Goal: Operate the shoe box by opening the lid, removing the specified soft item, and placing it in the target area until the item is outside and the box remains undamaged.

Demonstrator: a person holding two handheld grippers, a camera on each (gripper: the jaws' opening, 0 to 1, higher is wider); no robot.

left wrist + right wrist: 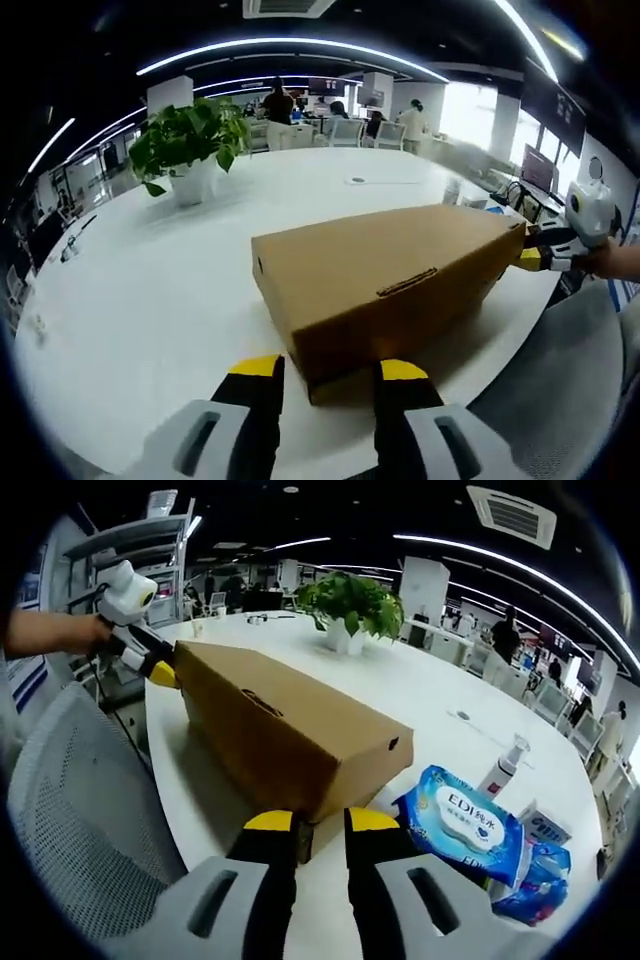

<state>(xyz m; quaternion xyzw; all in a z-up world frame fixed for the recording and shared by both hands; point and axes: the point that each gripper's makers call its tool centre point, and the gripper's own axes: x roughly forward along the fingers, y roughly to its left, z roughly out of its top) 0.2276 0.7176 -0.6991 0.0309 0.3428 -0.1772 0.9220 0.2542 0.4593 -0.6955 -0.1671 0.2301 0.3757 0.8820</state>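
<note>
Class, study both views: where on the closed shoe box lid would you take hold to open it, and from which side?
Grip the lid's front flap on the shoe box, at the tuck tab slot, coming from that long side; the lid is shut and the tab marks its opening edge, probably hinged opposite.

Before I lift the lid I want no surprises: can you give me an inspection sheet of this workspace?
Surface: white table, bare around the box.
Job's things: shoe box, lid closed, undamaged.
Clutter: wet wipes pack, spray bottle, potted plant.
Grippers: left hand-held gripper and right hand-held gripper each at one end of the box, jaws apart.
Cables: nothing seen.
Surroundings: grey mesh chair, open office, people far behind.
</note>
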